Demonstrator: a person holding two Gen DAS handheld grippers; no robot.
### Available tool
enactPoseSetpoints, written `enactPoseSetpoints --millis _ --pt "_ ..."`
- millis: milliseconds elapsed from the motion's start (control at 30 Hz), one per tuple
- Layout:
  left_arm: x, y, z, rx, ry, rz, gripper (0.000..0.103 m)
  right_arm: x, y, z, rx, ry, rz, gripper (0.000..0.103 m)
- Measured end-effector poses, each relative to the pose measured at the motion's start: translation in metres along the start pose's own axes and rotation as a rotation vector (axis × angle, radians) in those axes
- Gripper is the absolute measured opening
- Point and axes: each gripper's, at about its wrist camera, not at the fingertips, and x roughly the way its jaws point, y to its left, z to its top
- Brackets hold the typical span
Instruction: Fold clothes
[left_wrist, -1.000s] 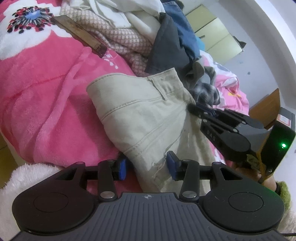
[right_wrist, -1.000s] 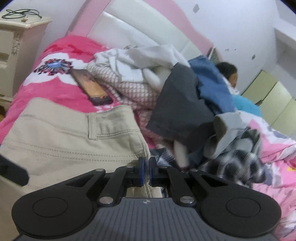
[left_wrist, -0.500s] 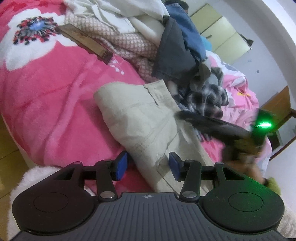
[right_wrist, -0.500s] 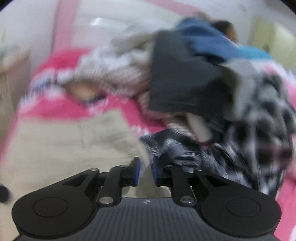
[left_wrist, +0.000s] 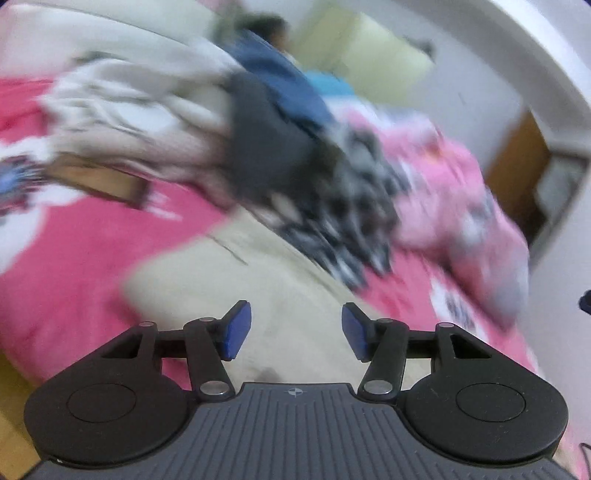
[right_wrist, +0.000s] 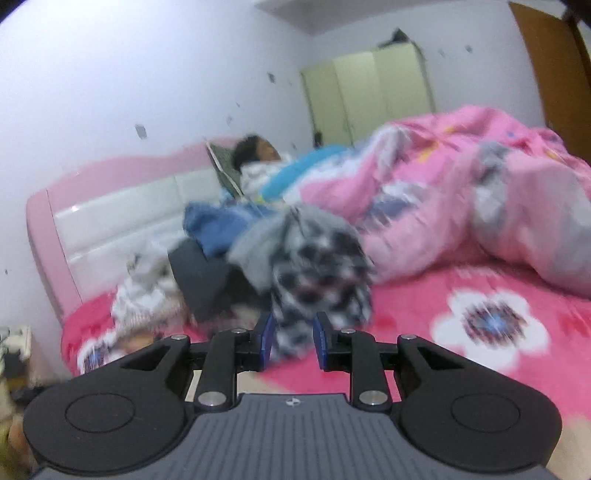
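Beige trousers (left_wrist: 280, 291) lie flat on the pink bedcover (left_wrist: 85, 258), right under my left gripper (left_wrist: 295, 332). Its jaws are opening, wide apart, with nothing pressed between the blue pads. A black-and-white checked garment (right_wrist: 321, 273) hangs off the clothes pile just ahead of my right gripper (right_wrist: 292, 341). Those jaws are opening too; the checked cloth's lower end shows in the gap, and the pads do not press on it. The same checked garment (left_wrist: 351, 221) lies past the trousers in the blurred left wrist view.
The pile holds a dark grey piece (left_wrist: 269, 147), a blue one (right_wrist: 218, 229) and white ones (left_wrist: 122, 99). A person (right_wrist: 255, 151) lies under a pink quilt (right_wrist: 461, 177). Headboard (right_wrist: 122, 221) behind, wardrobe (right_wrist: 369, 92) and wooden door (right_wrist: 546, 66) beyond. A flat brown object (left_wrist: 99, 177) lies on the cover.
My right gripper let go of the trousers' edge, swung right to the checked garment and parted its jaws. My left gripper rose, rolled and widened; the right gripper has left its view.
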Motion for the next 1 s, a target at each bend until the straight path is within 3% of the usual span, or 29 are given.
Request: enactPoseSetpoints --millis 100,167,300,333,400,500,600,633,667,733,800,933,1000 --pt "0.028 -0.013 -0.010 0.091 0.068 0.070 0.055 -0.020 -0.005 -0.044 -0.030 0.067 -0.091 0.026" --pt "0.045 -0.010 -0.017 0.114 0.117 0.129 0.053 -0.017 -0.020 -0.077 0.018 0.125 -0.139 0.026" --pt "0.053 -0.011 -0.023 0.162 0.119 0.165 0.053 -0.003 -0.060 -0.145 0.112 0.266 -0.275 0.025" --pt "0.054 -0.015 -0.021 0.176 0.124 0.179 0.053 0.005 -0.074 -0.163 0.142 0.320 -0.327 0.019" --pt "0.053 -0.020 -0.016 0.184 0.138 0.203 0.054 -0.002 -0.082 -0.175 0.183 0.242 -0.295 0.020" --pt "0.044 -0.029 -0.010 0.169 0.113 0.194 0.054 -0.011 -0.075 -0.163 0.161 0.248 -0.287 0.024" --pt "0.047 -0.034 -0.006 0.150 0.098 0.181 0.055 -0.038 -0.082 -0.144 0.176 0.175 -0.219 0.024" --pt "0.050 -0.035 -0.006 0.144 0.102 0.192 0.055 -0.056 -0.089 -0.136 0.200 0.114 -0.194 0.032" --pt "0.054 -0.035 -0.006 0.137 0.111 0.207 0.055 -0.074 -0.099 -0.128 0.227 0.053 -0.188 0.047" --pt "0.063 -0.030 -0.009 0.110 0.135 0.236 0.055 -0.110 -0.128 -0.116 0.285 -0.055 -0.250 0.055" --pt "0.068 -0.025 -0.012 0.088 0.142 0.253 0.055 -0.139 -0.164 -0.107 0.334 -0.114 -0.359 0.055" --pt "0.069 -0.028 -0.013 0.094 0.134 0.276 0.055 -0.155 -0.261 -0.111 0.446 0.002 -0.593 0.056" --pt "0.071 -0.030 -0.013 0.103 0.135 0.291 0.055 -0.151 -0.306 -0.124 0.523 0.076 -0.622 0.057"
